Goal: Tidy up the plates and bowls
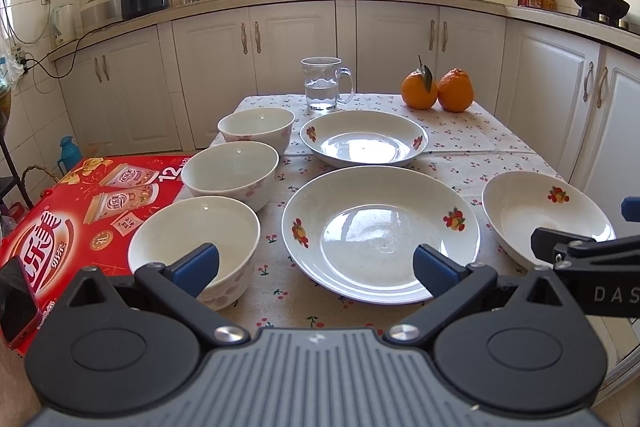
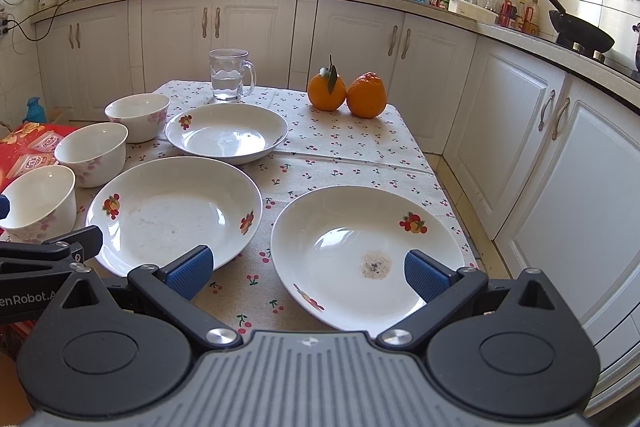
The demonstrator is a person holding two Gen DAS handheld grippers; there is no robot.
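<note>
Three plates and three bowls sit spread out on the cloth-covered counter [image 2: 340, 143], nothing stacked yet. The bowls run in a line down the left edge: the near bowl [image 1: 196, 247], the middle bowl [image 1: 230, 173] and the far bowl [image 1: 256, 127], each just beside the next. The far plate [image 1: 364, 139] lies behind the middle plate [image 1: 380, 233], and the right plate [image 2: 366, 255] sits at the near right corner, its rim close to the counter's edge.

The left tool [image 1: 316, 269] hovers with its blue pads wide apart, holding nothing, lined up between the near bowl and the middle plate. The right tool [image 2: 308, 273] is likewise spread wide and empty, low over the near rim of the right plate.

These look like glazed ceramic: stiff, fairly heavy for their size, slick under the pads and liable to chip or shatter if dropped. The plates are shallow with a sloped rim, so I would pinch the rim, one pad above and one beneath. The bowls have thin upright walls; gripping across the wall near the lip seems the surest hold. The right plate carries a small dried stain at its centre.

A glass mug [image 1: 324, 85] of water and two oranges [image 1: 438, 89] stand at the back, well apart from the crockery.
</note>
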